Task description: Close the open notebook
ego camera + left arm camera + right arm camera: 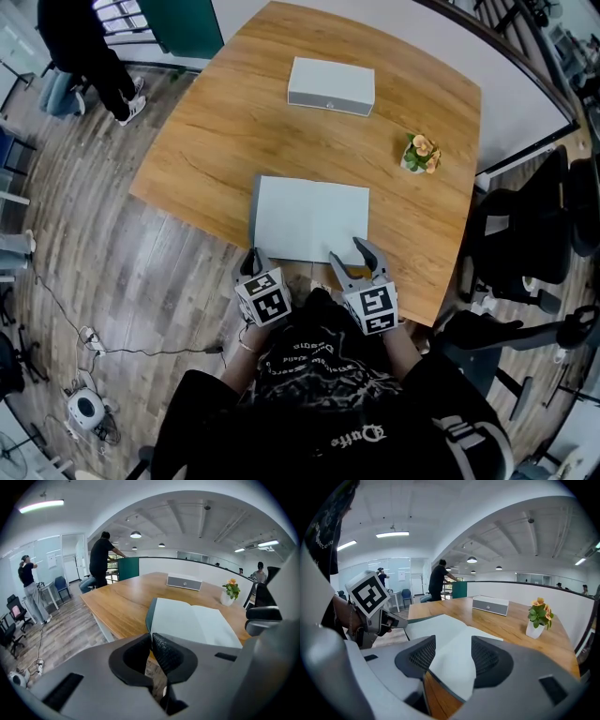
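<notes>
The open notebook (309, 217) lies with pale blank pages facing up, near the front edge of the wooden table (206, 141). A dark cover edge shows along its left side (149, 613). My left gripper (253, 255) is at the near left corner; its jaws (151, 639) stand shut, pinching the corner of that dark cover, which rises slightly off the table. My right gripper (345, 249) is at the near right part of the notebook (445, 634). Its jaws (453, 648) are open, with the page's near edge seen between them and untouched.
A white rectangular box (330, 84) sits at the table's far side. A small potted flower (420, 155) stands at the right. Black office chairs (525, 234) crowd the table's right edge. A person (89, 47) stands far off at the upper left; cables lie on the floor.
</notes>
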Motion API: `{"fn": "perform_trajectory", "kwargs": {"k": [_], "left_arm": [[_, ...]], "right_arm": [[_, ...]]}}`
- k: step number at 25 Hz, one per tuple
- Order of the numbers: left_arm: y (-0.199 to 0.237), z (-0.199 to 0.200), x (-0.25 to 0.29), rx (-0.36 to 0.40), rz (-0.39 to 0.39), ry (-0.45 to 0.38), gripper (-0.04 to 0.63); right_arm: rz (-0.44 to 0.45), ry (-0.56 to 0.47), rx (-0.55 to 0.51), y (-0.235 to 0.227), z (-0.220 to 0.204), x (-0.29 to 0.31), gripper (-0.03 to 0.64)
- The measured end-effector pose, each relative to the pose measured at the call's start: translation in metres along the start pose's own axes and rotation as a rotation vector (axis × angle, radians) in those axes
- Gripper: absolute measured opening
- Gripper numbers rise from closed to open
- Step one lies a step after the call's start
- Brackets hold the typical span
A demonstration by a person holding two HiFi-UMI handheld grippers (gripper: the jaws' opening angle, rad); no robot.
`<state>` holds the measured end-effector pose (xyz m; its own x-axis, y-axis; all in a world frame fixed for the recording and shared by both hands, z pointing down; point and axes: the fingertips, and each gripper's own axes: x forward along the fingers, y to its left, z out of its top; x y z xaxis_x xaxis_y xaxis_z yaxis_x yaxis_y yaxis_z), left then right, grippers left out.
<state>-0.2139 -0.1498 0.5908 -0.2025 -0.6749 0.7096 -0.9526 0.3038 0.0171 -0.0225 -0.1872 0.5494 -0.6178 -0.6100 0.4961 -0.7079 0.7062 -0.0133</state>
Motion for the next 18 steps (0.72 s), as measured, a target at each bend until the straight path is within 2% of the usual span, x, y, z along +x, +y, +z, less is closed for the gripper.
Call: {"fn": "perform_trajectory", "kwargs": {"k": [4, 8, 12, 18], "left_arm": [[-0.006, 0.011, -0.013, -0.019, -0.031, -0.037, 0.038], [-0.016, 0.027, -0.028, -0.078, -0.095, -0.062, 0.035], [-0.027, 0.038, -0.038, -0.071, -0.145, -0.097, 0.035], [-0.032, 0.042, -0.043, -0.071, -0.223, -0.117, 0.034]], "right_arm": [[0.003, -0.01, 0.008, 0.001, 0.002, -0.002, 0.229], [0.004, -0.029, 0.045, 0.004, 0.004, -0.004, 0.225], [-0.01, -0.033, 0.072, 0.007, 0.003, -0.007, 0.216], [-0.035, -0.039, 0.039, 0.02, 0.004, -0.008, 0.209]]}}
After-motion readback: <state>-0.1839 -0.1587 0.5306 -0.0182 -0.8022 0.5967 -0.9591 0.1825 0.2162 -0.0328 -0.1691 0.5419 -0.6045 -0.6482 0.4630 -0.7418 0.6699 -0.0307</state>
